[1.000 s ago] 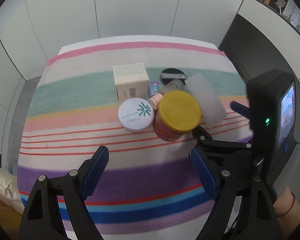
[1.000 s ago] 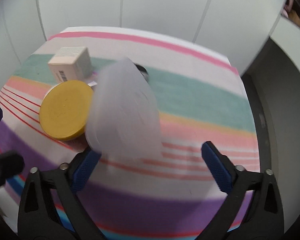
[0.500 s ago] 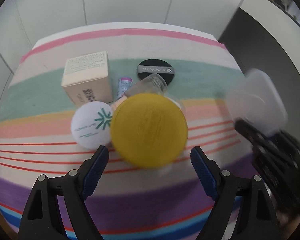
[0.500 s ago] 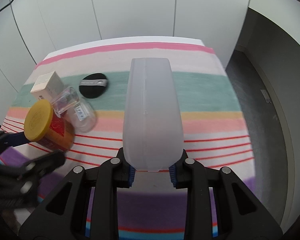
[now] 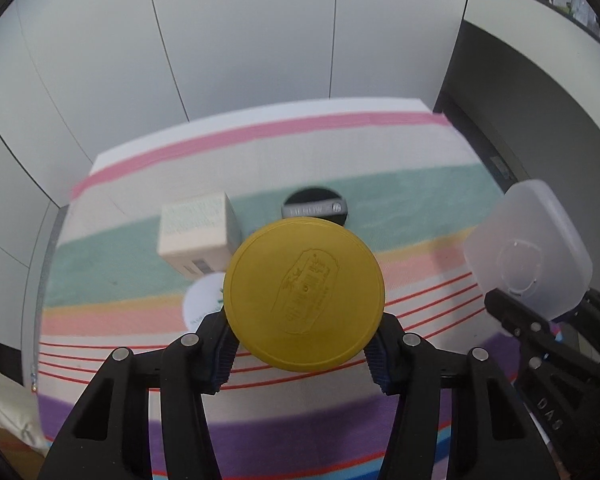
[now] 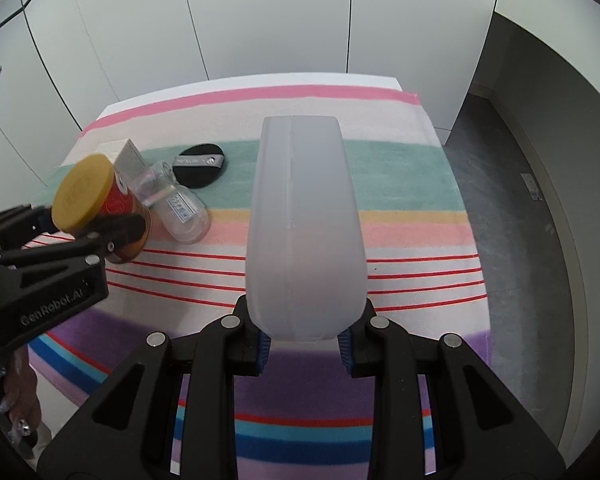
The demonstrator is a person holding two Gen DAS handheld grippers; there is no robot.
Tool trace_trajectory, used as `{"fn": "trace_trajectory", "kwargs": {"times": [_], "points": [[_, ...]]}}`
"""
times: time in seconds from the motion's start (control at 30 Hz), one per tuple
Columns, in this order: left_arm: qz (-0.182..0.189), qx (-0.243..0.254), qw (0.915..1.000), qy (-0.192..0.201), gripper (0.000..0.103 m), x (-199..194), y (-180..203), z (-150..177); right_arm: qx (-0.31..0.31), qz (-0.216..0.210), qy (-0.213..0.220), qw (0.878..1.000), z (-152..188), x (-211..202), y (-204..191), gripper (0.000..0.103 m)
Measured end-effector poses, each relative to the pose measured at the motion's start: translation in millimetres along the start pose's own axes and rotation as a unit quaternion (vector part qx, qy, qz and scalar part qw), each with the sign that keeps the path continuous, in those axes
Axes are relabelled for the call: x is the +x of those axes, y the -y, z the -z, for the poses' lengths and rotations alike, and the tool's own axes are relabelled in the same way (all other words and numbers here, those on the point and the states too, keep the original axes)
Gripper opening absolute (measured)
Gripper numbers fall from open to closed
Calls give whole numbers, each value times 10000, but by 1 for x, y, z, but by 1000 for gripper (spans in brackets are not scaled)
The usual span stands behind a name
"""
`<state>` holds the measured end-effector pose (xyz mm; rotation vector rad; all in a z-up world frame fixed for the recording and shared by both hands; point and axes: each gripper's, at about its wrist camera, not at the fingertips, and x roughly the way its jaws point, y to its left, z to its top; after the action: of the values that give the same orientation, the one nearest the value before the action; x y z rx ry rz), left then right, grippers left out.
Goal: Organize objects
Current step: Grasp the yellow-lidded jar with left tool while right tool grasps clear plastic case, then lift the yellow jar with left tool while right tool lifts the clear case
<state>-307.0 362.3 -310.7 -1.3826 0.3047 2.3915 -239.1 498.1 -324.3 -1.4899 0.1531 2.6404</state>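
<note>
My left gripper is shut on a jar with a yellow lid and holds it above the striped cloth; the jar's red body shows in the right wrist view. My right gripper is shut on a frosted translucent plastic box, held upright above the cloth; it also shows at the right of the left wrist view. A cream carton, a white round tin, a black puff case and a clear bottle lie on the cloth.
The table carries a striped cloth and stands against white wall panels. Grey floor drops off past the table's right edge. The left gripper's body sits at the left of the right wrist view.
My left gripper has closed on the yellow-lidded jar and lifted it. My right gripper, which closed on the frosted box earlier, has carried it to the right and holds it upright.
</note>
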Motion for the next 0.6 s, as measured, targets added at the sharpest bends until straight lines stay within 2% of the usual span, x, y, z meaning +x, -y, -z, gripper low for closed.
{"fn": "trace_trajectory", "kwargs": {"times": [0.23,0.6], "points": [[-30,-31,9997,242,55,-47,-1,-18,-14,42,254,9997,-21,-40,-6,28],[89,-314,9971,688,55,-153,-16,-44,-225,159,960,9950,-66,-151,-15,28]]}}
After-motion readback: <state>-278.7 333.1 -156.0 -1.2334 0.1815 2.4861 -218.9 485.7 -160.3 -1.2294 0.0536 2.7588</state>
